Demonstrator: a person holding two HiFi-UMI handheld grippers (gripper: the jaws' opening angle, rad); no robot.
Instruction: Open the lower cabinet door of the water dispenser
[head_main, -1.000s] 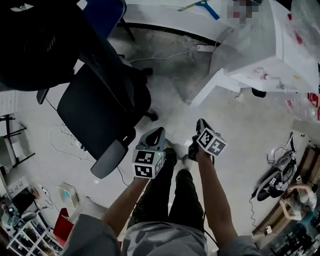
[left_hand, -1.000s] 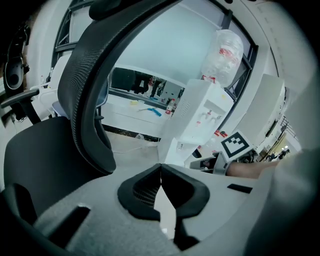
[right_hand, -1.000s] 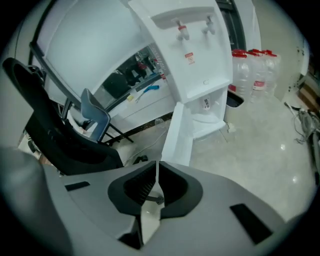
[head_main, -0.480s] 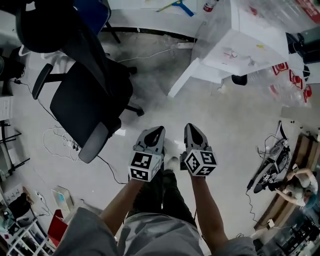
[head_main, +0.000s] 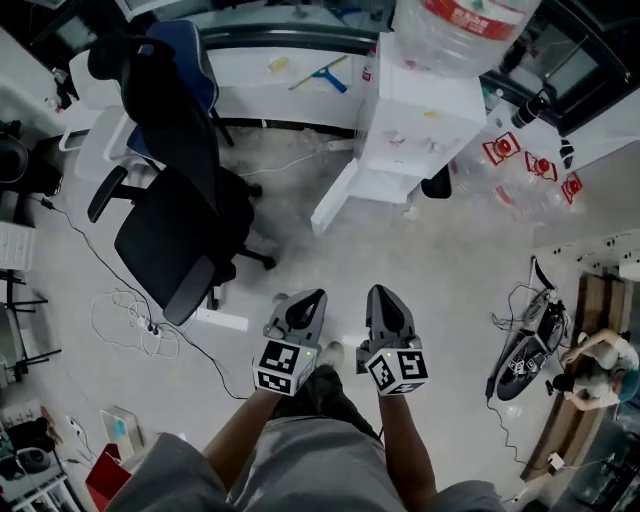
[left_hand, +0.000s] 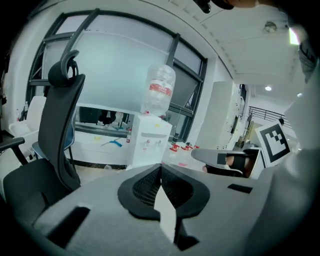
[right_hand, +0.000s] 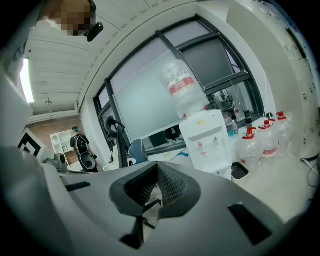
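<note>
The white water dispenser (head_main: 415, 110) stands at the far wall with a clear bottle (head_main: 460, 25) on top. A white panel (head_main: 335, 195) slants out from its lower left side to the floor; I cannot tell whether this is the cabinet door. My left gripper (head_main: 305, 305) and right gripper (head_main: 385, 300) are side by side above the floor, well short of the dispenser and pointing toward it. Both are shut with nothing between the pads. In the left gripper view the left gripper (left_hand: 161, 170) hides the lower part of the dispenser (left_hand: 148, 145). In the right gripper view the dispenser (right_hand: 207, 140) stands beyond the right gripper (right_hand: 157, 172).
A black office chair (head_main: 170, 230) stands to the left of the path. Several red-capped water bottles (head_main: 530, 165) sit right of the dispenser. A white desk (head_main: 280, 65) runs along the wall. Cables (head_main: 130, 310) and a power strip (head_main: 220, 320) lie at left, a bicycle (head_main: 525, 350) at right.
Both grippers have risen and tipped up from the floor toward the dispenser. The head view has swung up, so the whole dispenser and its bottle now show.
</note>
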